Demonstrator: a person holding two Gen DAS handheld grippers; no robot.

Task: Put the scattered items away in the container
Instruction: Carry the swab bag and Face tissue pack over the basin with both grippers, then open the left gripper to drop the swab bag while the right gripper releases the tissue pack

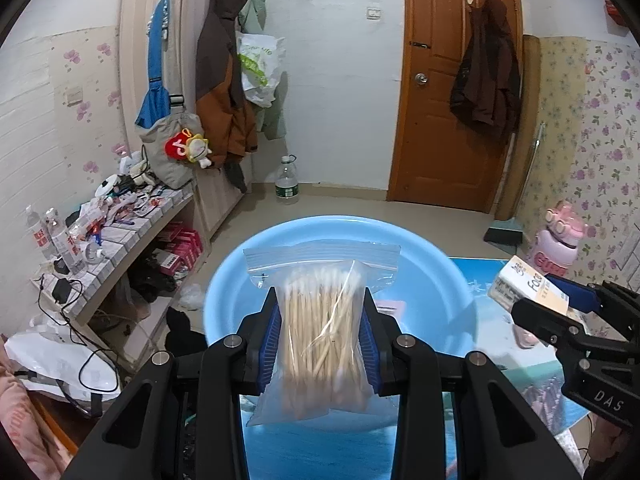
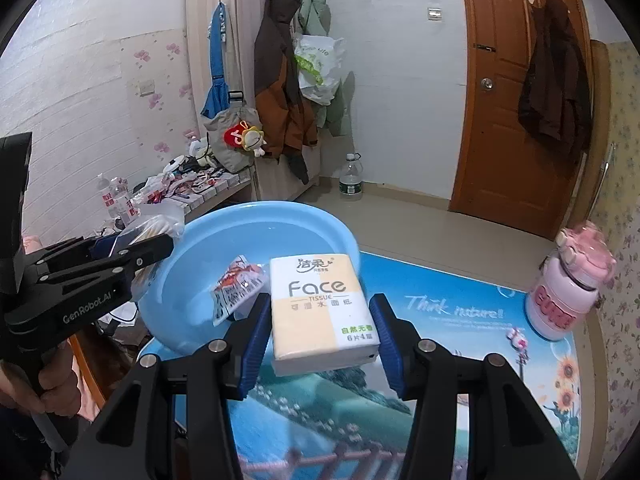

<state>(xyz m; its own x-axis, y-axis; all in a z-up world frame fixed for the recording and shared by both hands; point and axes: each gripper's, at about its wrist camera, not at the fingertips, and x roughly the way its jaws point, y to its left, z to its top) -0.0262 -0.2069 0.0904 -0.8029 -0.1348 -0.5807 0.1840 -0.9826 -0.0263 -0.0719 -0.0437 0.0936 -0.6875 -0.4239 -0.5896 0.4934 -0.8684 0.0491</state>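
Observation:
My left gripper (image 1: 322, 312) is shut on a clear zip bag of cotton swabs (image 1: 324, 332) and holds it above the near rim of a light blue basin (image 1: 432, 280). My right gripper (image 2: 320, 312) is shut on a white and orange Face tissue pack (image 2: 320, 308), held just right of the basin (image 2: 192, 280). A small red and white packet (image 2: 238, 288) lies in the basin, and something pink (image 1: 390, 306) shows there too. The right gripper (image 1: 560, 304) with the tissue pack (image 1: 524, 280) shows at the right of the left wrist view; the left gripper (image 2: 160, 240) shows at the left of the right wrist view.
The basin stands on a table with a blue scenic mat (image 2: 460, 320). A pink and white bottle (image 2: 568, 288) stands at the mat's right edge, a small pink item (image 2: 518, 338) beside it. A cluttered shelf (image 1: 120, 232) is at left. A water bottle (image 1: 287, 182) stands on the floor.

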